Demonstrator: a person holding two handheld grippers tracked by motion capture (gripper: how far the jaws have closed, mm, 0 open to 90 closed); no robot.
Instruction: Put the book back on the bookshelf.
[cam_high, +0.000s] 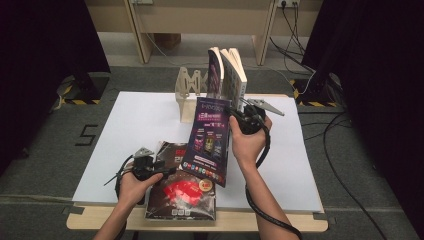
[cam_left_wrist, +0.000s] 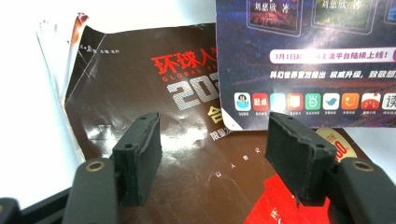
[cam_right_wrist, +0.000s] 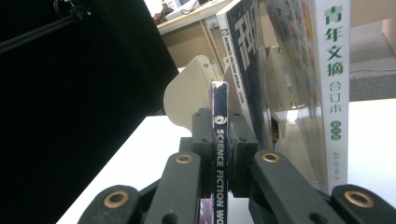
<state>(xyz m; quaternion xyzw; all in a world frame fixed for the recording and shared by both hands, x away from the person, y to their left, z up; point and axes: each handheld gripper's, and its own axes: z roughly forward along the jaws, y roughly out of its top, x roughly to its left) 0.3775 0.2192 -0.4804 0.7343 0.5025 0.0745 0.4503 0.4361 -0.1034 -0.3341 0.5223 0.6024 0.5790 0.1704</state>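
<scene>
Purple magazine clamped by spine in right hand-held gripper, hiding part of brown magazine; left hand-held gripper open.

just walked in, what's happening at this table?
A person is shelving magazines into a wooden rack at the back of the white table. The right gripper is shut on the spine of a purple magazine, held upright just in front of two books already standing in the rack. The left gripper is open, hovering over a dark brown magazine lying flat at the near edge.
</scene>
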